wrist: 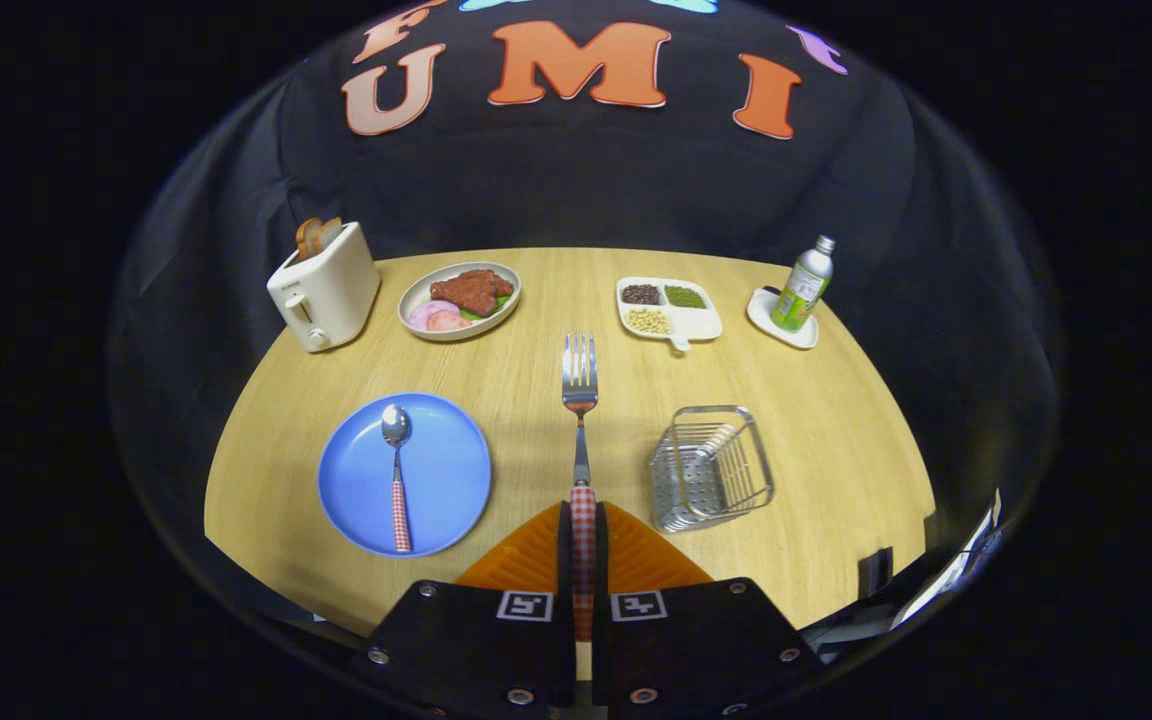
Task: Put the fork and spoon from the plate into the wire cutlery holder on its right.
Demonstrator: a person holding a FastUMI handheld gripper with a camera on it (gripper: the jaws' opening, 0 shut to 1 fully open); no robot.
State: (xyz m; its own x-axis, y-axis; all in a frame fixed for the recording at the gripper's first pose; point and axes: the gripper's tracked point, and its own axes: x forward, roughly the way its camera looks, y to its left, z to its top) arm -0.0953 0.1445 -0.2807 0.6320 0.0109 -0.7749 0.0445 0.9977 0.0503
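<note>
gripper (pixel 583 545) fingers closed narrow on the checked handle of the fork (pixel 580 400); both fingers press on it. the fork points straight ahead to 12 o'clock, tines up beyond the fingertips; whether it is clear of the table (pixel 836 430) or touching it cannot be told. the lower end of the handle is hidden between the fingers.

spoon (pixel 397 475) lies on the blue plate (pixel 456 470) at about 10 o'clock from the fingertips, bowl away, checked handle toward the near rim.

wire cutlery holder (pixel 711 468) stands at about 2 o'clock from the fingertips, just beside the fork's line, to the right of the plate; its inside looks empty, though the mesh makes that hard to read.

far side of the table: toaster (pixel 324 288) with bread at 11 o'clock, dish of food (pixel 460 300), divided tray (pixel 668 310), bottle (pixel 802 286) on a small saucer (pixel 782 322) at 1 o'clock. bottle label too small to make out.
</note>
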